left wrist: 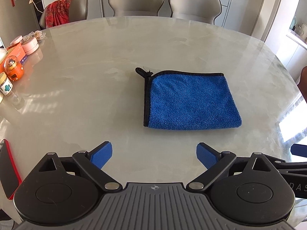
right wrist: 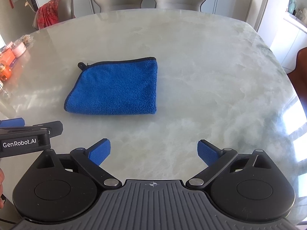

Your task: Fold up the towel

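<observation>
A blue towel (left wrist: 190,101) with black trim and a black hanging loop lies folded into a compact rectangle on the pale marble table (left wrist: 96,88). In the right wrist view the towel (right wrist: 115,88) sits left of centre. My left gripper (left wrist: 154,156) hovers near the table's front edge, open and empty, short of the towel. My right gripper (right wrist: 154,153) is also open with nothing between its blue pads, to the right of and behind the towel. The left gripper's body (right wrist: 28,136) shows at the left edge of the right wrist view.
Small items crowd the table's left side: an orange toy (left wrist: 13,67), pink round boxes (left wrist: 30,46) and a jar (left wrist: 5,85). A red-edged phone (left wrist: 8,170) lies near the front left. Grey chairs (left wrist: 136,1) stand behind the table, one draped with red cloth (left wrist: 57,11).
</observation>
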{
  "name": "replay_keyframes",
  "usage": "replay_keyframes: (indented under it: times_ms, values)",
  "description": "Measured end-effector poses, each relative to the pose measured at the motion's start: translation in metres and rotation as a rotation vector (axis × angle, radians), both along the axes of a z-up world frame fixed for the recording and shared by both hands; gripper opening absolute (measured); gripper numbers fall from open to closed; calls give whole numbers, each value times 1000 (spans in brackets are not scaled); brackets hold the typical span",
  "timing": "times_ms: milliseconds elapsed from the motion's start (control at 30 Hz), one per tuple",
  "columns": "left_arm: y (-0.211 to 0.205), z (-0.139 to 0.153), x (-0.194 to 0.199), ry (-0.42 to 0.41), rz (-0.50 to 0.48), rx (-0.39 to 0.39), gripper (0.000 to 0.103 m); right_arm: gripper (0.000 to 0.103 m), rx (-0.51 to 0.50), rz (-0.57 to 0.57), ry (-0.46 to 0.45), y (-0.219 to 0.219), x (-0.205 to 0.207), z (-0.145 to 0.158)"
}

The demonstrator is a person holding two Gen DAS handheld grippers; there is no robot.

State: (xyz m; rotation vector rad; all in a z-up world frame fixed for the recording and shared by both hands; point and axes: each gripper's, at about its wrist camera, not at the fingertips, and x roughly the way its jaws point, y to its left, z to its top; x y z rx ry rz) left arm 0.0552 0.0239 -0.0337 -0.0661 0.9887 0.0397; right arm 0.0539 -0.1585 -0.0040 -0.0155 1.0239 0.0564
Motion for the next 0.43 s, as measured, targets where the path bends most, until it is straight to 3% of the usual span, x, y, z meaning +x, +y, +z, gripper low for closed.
replay_keyframes:
  times_ms: [433]
  values:
    - [1, 2, -2, -29, 1, 18, 97, 98, -5, 8, 9, 2, 1, -3]
